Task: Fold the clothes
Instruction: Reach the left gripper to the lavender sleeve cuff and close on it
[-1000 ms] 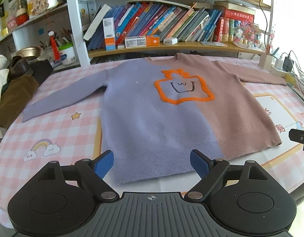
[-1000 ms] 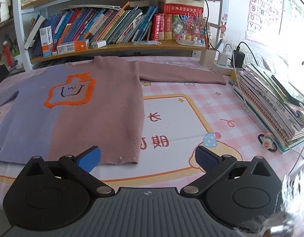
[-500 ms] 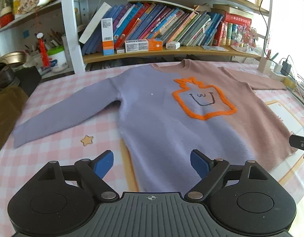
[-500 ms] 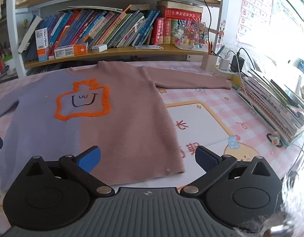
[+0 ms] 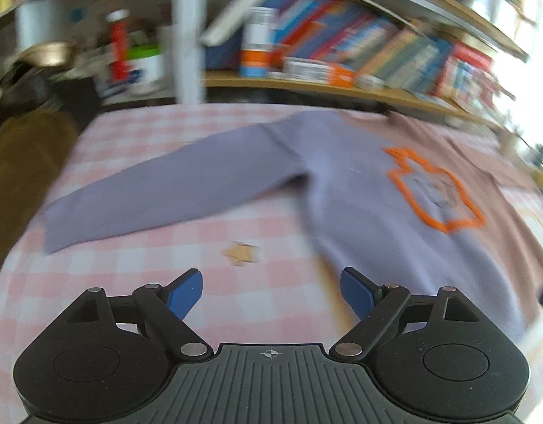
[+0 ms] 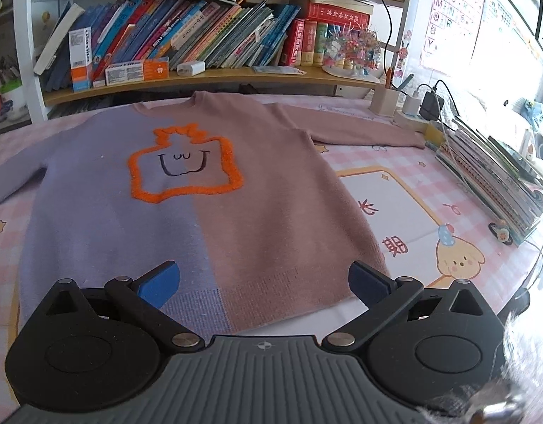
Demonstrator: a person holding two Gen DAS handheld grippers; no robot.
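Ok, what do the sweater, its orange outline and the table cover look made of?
Sweater: soft matte knit, probably wool or acrylic; ribbed hem and fuzzy surface show. Orange outline: raised, tufted yarn, like chenille. Table cover: smooth printed sheet with a slight sheen, likely plastic or coated cloth; cannot tell which.

A counter (image 6: 405, 162) covered in a pink-and-white checked cloth carries a two-tone sweater (image 6: 200, 194), lilac and dusty pink, spread flat with both sleeves stretched out. Along the counter's right edge lies a slanted stack of books (image 6: 490, 173). Near its far right corner stand a pen holder (image 6: 386, 100) and a charger (image 6: 432, 106).
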